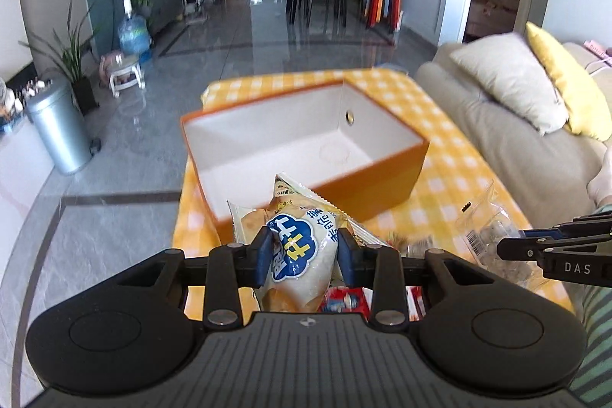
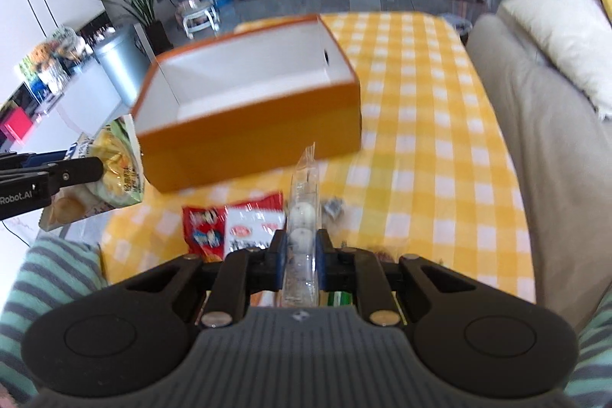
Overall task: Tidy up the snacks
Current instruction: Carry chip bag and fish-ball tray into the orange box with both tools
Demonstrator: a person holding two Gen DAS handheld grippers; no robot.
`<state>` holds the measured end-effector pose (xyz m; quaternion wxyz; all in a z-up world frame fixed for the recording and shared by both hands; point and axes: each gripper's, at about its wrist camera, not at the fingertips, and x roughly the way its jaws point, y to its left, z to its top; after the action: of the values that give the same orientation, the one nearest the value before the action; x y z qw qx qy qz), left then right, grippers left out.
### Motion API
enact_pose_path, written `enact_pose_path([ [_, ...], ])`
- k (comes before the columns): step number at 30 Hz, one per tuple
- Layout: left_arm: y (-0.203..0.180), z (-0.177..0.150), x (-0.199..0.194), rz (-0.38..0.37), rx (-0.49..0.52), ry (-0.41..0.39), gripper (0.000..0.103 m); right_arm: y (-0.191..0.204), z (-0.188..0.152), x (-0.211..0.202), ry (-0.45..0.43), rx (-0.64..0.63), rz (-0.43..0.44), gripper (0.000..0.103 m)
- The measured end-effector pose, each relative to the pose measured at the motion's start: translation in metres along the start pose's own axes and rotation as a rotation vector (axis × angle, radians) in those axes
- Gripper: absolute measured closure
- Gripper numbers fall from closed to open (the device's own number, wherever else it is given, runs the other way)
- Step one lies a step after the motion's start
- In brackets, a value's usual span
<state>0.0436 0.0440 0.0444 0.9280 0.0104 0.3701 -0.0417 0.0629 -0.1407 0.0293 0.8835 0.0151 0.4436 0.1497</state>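
Snacks first, from the left wrist view: a cream-and-yellow puffed plastic snack pouch with a blue cloud logo [image 1: 296, 251] sits pinched between the blue pads of the left tongs [image 1: 303, 252], which are closed on its middle. It looks light, air-filled and crinkly, so I judge it soft and slippery; a mid-body hold like this one suits it. Its long axis runs straight ahead along the fingers, its serrated top seal pointing forward at the orange cardboard box with a white inside [image 1: 306, 148], just beyond the fingertips. Off to the right, the right tongs [image 1: 508, 247] carry a clear plastic bag of pale round sweets [image 1: 493, 236].

Over to the right wrist view: the right tongs [image 2: 301, 247] are clamped on that clear bag [image 2: 304, 213], edge-on between the pads. Thin film, lumpy contents, probably light and floppy. Its length points forward and up toward the orange box [image 2: 248, 140]. Below, left of the fingers, a red-and-white foil packet [image 2: 233, 228] lies on the yellow checked tablecloth [image 2: 420, 159]. Far left, the left tongs [image 2: 88, 169] hold their pouch [image 2: 114, 174].
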Motion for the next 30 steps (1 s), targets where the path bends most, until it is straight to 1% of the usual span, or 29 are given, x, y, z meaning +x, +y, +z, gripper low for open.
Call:
enact_pose_path([
  [4, 0.001, 0.018, -0.005, 0.007, 0.017, -0.048, 0.064, 0.007, 0.017, -0.019, -0.06, -0.029, 0.015, 0.091],
  [8, 0.005, 0.037, -0.002, -0.002, 0.023, -0.081, 0.064, 0.014, 0.038, -0.029, -0.109, -0.059, 0.032, 0.091],
  [12, 0.007, 0.056, 0.006, 0.008, 0.046, -0.105, 0.064, 0.023, 0.067, -0.03, -0.149, -0.076, 0.07, 0.091],
  [15, 0.011, 0.069, 0.019, -0.001, 0.043, -0.102, 0.064, 0.029, 0.093, -0.023, -0.174, -0.082, 0.097, 0.091],
  [21, 0.022, 0.089, 0.054, 0.021, 0.056, -0.066, 0.064, 0.028, 0.141, 0.02, -0.16, -0.021, 0.152, 0.091],
  [26, 0.028, 0.098, 0.089, 0.025, 0.056, -0.006, 0.064, 0.029, 0.171, 0.063, -0.146, -0.012, 0.143, 0.091],
  [30, 0.027, 0.098, 0.122, 0.009, 0.065, 0.063, 0.064, 0.025, 0.185, 0.104, -0.103, 0.001, 0.135, 0.091],
])
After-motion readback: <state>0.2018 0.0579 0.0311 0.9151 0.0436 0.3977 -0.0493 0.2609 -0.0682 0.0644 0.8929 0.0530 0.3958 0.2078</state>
